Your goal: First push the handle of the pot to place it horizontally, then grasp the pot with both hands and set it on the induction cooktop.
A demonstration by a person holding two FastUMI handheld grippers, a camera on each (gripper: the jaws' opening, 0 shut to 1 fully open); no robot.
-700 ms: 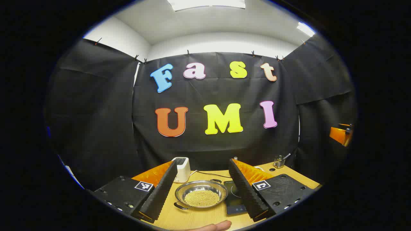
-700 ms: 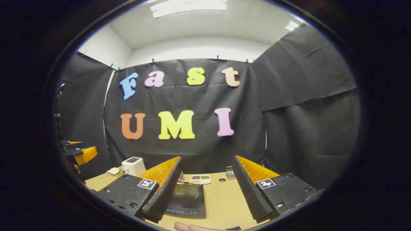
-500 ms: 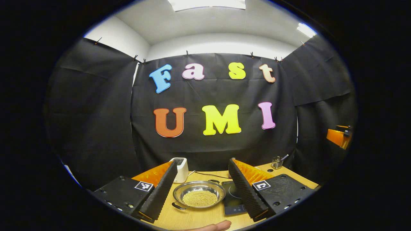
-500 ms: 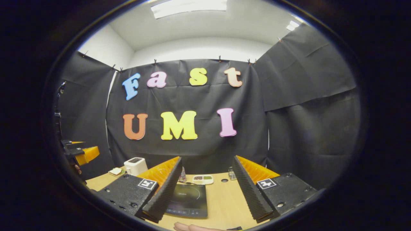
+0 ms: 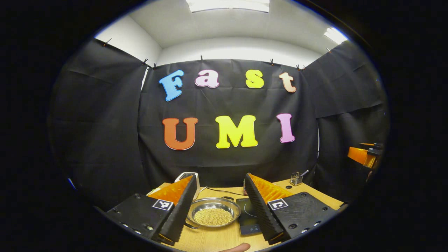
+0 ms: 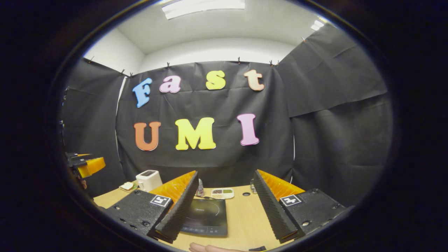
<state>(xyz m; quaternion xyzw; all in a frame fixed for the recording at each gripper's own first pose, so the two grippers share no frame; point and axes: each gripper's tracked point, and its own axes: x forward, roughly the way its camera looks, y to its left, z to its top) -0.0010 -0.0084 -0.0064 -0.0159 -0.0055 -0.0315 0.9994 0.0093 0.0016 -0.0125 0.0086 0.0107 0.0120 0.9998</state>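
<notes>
Pot (image 5: pixel 213 212) beside induction cooktop (image 5: pixel 247 215), toaster (image 5: pixel 190 177) behind, wooden table (image 5: pixel 217 239).

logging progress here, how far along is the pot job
Barely begun. Done: nothing. The pot sits on the table beside the cooktop, not on it, one handle toward the camera rather than sideways. In hand: left gripper open and apart from the pot; right gripper open above the bare cooktop. Left: push the handle round, grasp, set it down.

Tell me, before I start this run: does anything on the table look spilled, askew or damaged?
Nothing stands out. The pot sits level on the table beside the induction cooktop, its yellow grains all inside.
</notes>
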